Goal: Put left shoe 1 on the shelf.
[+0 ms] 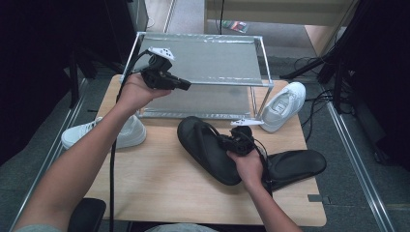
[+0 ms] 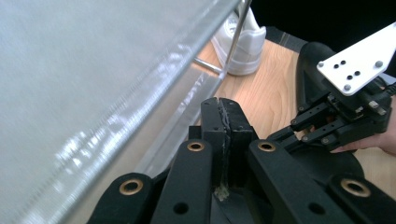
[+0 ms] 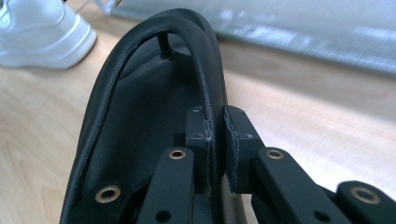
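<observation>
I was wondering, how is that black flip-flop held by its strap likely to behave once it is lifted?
The flip-flop is gripped only by its thin strap in the right tool, so it will probably dangle and swing. The strap already bows, suggesting soft, bendy material. It looks flat and thin, so likely light.

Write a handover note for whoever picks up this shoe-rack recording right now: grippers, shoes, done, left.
Left hand-held gripper: shut, empty, raised in front of the rack's top shelf.
Right hand-held gripper: shut on the strap of a black flip-flop, which is tilted up off the table.
Second black flip-flop: flat on the table at right.
White sneakers: one left of the rack, one right of it, both on the table.
Done: nothing on either shelf.
Left: probably shelve all four.
</observation>
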Tool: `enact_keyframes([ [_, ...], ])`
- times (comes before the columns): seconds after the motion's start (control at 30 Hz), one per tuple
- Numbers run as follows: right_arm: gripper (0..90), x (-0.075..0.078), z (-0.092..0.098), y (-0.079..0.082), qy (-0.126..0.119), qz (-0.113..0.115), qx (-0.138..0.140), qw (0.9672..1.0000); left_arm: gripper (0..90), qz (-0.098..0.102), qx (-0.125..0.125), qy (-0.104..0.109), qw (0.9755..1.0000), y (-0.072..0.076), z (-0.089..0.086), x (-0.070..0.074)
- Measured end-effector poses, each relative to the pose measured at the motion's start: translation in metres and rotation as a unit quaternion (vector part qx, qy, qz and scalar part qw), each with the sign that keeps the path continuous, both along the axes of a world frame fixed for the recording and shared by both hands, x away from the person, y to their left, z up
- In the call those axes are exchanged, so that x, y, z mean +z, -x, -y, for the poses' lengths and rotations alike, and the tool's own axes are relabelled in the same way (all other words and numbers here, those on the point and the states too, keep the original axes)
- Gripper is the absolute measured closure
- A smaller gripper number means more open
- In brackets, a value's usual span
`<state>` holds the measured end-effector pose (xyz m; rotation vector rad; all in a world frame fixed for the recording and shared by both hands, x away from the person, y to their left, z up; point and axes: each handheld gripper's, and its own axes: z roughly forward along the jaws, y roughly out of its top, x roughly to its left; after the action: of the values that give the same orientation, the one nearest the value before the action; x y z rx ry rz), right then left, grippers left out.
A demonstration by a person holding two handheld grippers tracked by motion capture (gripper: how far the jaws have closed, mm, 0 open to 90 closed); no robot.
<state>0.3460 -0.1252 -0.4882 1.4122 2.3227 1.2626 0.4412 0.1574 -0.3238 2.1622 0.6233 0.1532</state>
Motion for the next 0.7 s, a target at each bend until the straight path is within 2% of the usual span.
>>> enact_keyframes([
  [0.1, 82.8, 0.005, 0.000, -0.009, -0.001, 0.008, -0.008, 0.9999, 90.0, 0.004, 0.003, 0.003, 1.0000, -0.010, -0.001, 0.006],
  [0.17, 82.8, 0.008, -0.001, -0.019, -0.005, 0.011, -0.018, 0.9998, 90.0, 0.011, 0.007, -0.011, 0.9998, -0.015, 0.001, 0.008],
  [0.23, 82.8, 0.008, -0.002, -0.027, -0.005, 0.014, -0.026, 0.9996, 90.0, 0.018, 0.005, -0.035, 0.9992, -0.022, 0.004, 0.008],
  [0.3, 82.7, 0.008, -0.003, -0.037, -0.004, 0.018, -0.036, 0.9992, 90.0, 0.012, 0.011, -0.038, 0.9991, -0.031, 0.005, 0.005],
  [0.43, 82.6, 0.004, -0.007, -0.053, 0.000, 0.024, -0.059, 0.9980, 90.0, 0.006, 0.020, -0.057, 0.9981, -0.045, 0.006, -0.005],
  [0.6, 82.4, -0.005, -0.013, -0.067, -0.004, 0.027, -0.090, 0.9955, 90.0, -0.001, 0.031, -0.057, 0.9979, -0.056, 0.004, -0.015],
  [0.7, 81.6, -0.010, -0.020, -0.074, -0.006, 0.027, -0.103, 0.9943, 90.0, -0.003, 0.025, -0.059, 0.9980, -0.058, 0.004, -0.021],
])
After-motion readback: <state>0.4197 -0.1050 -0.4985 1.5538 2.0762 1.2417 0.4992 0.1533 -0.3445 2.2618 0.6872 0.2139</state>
